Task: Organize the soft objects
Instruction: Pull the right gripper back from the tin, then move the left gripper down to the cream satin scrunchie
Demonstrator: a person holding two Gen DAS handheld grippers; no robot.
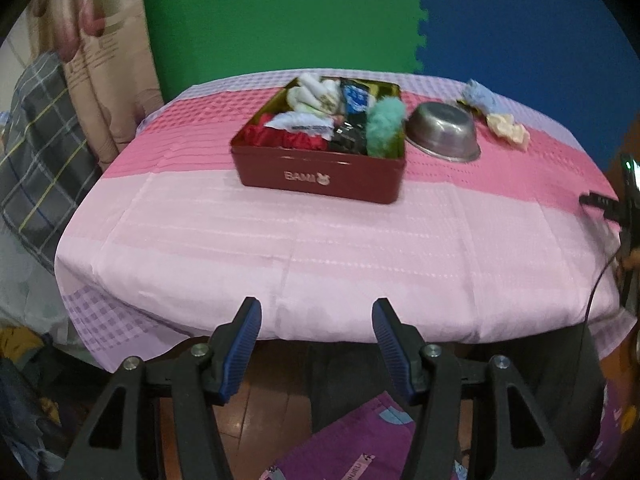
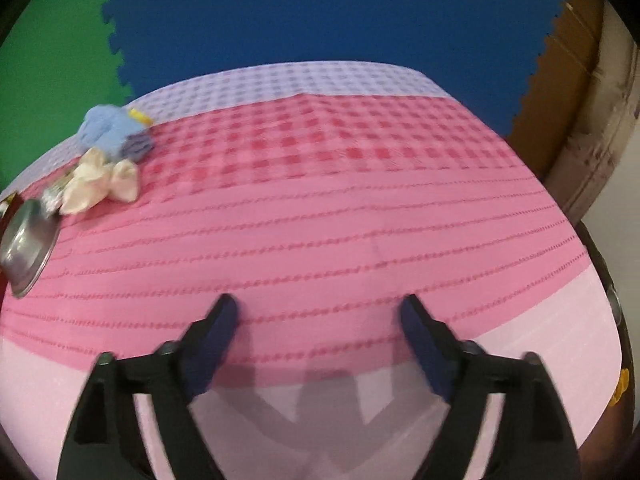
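Both jaws gape empty, well apart from the tin [image 1: 320, 178] of soft things.

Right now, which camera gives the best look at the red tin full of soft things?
The left wrist view: the red tin sits whole and centred, contents visible. The right wrist view catches at most a sliver at its left edge.

A pink tablecloth [image 1: 280, 248] bears an upturned steel bowl [image 1: 444, 132], before green and blue foam mats [image 1: 280, 12].

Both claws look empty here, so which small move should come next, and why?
Probably swing the open right claw left toward the cream scrunchie: it and the blue fluffy piece lie outside the red tin.
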